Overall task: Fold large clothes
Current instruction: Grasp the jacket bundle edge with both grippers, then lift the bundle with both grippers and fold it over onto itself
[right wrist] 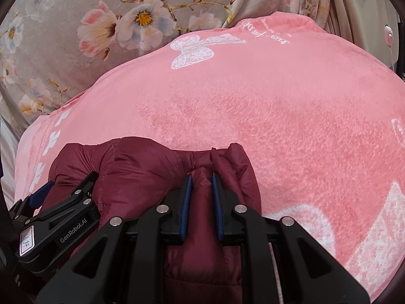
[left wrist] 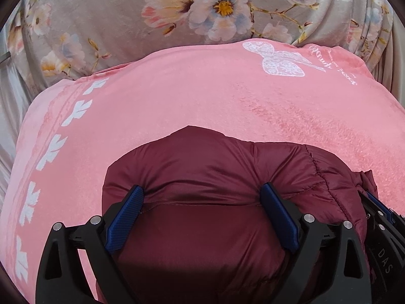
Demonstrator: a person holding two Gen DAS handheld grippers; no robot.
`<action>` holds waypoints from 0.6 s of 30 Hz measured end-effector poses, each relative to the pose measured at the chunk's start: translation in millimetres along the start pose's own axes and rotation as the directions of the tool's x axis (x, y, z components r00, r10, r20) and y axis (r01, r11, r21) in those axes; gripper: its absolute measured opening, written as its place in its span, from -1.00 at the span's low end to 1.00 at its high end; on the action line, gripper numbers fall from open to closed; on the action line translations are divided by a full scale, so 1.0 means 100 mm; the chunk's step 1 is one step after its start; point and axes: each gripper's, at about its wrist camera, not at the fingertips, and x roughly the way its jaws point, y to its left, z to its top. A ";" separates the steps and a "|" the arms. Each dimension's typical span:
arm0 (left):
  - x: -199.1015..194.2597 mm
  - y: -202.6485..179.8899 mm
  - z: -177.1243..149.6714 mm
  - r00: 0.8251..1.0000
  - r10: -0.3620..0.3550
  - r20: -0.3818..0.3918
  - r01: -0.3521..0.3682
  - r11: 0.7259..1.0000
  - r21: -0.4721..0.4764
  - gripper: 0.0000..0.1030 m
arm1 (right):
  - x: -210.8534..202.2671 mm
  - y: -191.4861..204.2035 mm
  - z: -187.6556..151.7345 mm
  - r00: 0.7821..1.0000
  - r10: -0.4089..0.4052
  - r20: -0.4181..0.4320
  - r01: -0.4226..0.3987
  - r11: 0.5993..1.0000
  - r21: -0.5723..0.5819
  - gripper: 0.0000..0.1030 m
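A dark red puffer jacket (left wrist: 215,167) lies bunched on a pink blanket (left wrist: 177,96). My left gripper (left wrist: 202,190) is wide open, its blue pads pressed into the jacket's padding on either side of a thick fold. My right gripper (right wrist: 201,179) is shut on a fold of the same jacket (right wrist: 141,167), its blue pads pinching the fabric. The two grippers are side by side: the right one shows at the right edge of the left wrist view (left wrist: 379,217), the left one at the lower left of the right wrist view (right wrist: 63,202).
The pink blanket (right wrist: 278,106) carries a white butterfly print (right wrist: 192,49) and a row of white leaf shapes (left wrist: 55,147) along its left border. A grey floral sheet (left wrist: 101,20) lies beyond it. A pale wall or headboard (right wrist: 367,25) stands at the far right.
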 end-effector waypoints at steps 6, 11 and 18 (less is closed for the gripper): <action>-0.34 0.47 -0.12 0.984 -0.165 -0.073 0.154 0.978 -0.142 0.79 | -0.53 -0.22 -0.11 0.999 -0.039 0.034 0.038 0.999 0.026 0.39; -0.56 0.88 -0.38 0.957 -0.253 -0.138 0.215 0.946 -0.244 0.79 | -0.77 -0.40 -0.43 0.995 0.081 -0.059 -0.077 0.996 0.053 0.43; -0.53 1.09 -0.80 0.887 -0.413 -0.206 0.315 0.868 -0.383 0.80 | -0.73 -0.50 -0.73 0.965 0.231 -0.125 -0.208 0.963 0.173 0.44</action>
